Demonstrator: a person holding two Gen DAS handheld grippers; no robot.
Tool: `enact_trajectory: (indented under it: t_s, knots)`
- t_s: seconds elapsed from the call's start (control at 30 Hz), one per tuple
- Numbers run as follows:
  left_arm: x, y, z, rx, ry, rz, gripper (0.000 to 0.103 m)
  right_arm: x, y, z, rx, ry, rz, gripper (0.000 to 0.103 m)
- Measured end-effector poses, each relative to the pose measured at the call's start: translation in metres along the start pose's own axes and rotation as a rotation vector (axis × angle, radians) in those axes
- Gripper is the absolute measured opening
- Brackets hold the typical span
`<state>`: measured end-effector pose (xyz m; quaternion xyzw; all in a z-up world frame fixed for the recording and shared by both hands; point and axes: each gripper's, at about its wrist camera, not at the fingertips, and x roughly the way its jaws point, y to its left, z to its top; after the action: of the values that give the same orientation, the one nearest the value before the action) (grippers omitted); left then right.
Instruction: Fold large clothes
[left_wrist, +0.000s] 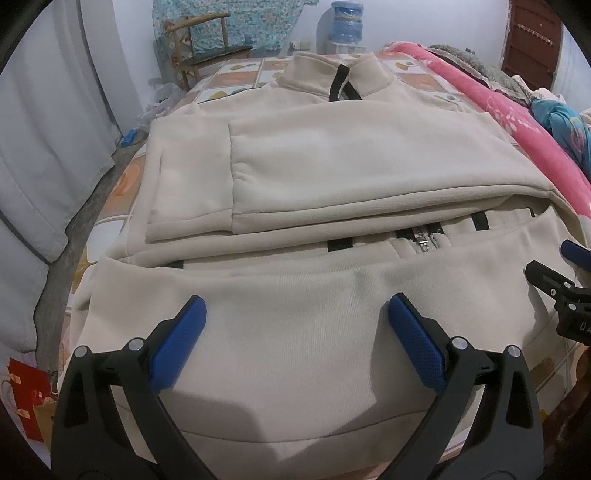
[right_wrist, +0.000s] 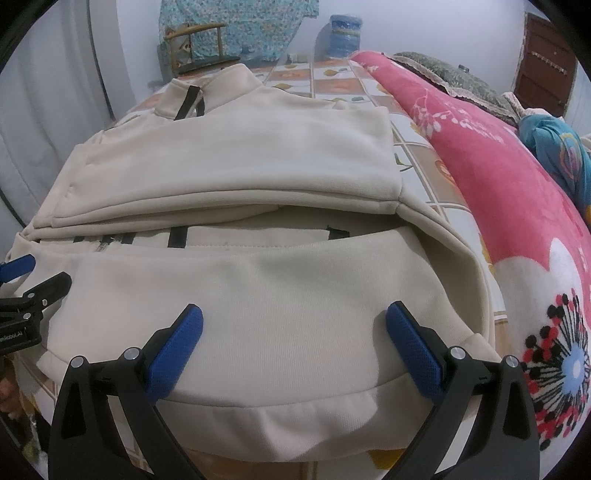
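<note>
A large cream zip-up jacket (left_wrist: 295, 177) lies on the bed, collar (left_wrist: 332, 74) at the far end, both sleeves folded across its chest. Its hem is nearest me in both views. My left gripper (left_wrist: 295, 317) is open, hovering over the left part of the hem, empty. My right gripper (right_wrist: 293, 325) is open over the right part of the hem (right_wrist: 295, 406), empty. The jacket in the right wrist view (right_wrist: 240, 166) shows black zipper tape under the folded sleeves. The right gripper shows at the left view's right edge (left_wrist: 565, 280); the left gripper at the right view's left edge (right_wrist: 26, 291).
The bed has a checked sheet (left_wrist: 236, 77). A pink flowered blanket (right_wrist: 498, 177) is heaped along the right side. A wooden chair (left_wrist: 207, 44) and a water dispenser bottle (left_wrist: 347, 22) stand beyond the bed. White curtains (left_wrist: 48, 129) hang on the left.
</note>
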<state>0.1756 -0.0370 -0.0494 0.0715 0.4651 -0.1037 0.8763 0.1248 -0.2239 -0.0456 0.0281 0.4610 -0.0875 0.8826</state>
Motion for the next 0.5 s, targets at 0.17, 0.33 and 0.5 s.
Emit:
enact_trajectory:
  t_s: [0.17,0.33,0.5]
  knots:
    - [0.000,0.000,-0.002,0.001,-0.020,-0.006,0.096,0.002,-0.001,0.003,-0.001,0.012,0.012,0.097]
    - [-0.002,-0.001,-0.005,-0.019,-0.030,0.009,0.096,0.002,-0.002,0.003,-0.013,0.021,0.019,0.097]
    - [-0.028,0.006,-0.001,0.013,-0.082,0.035,0.096,0.005,-0.003,0.010,-0.043,0.064,0.035,0.097]
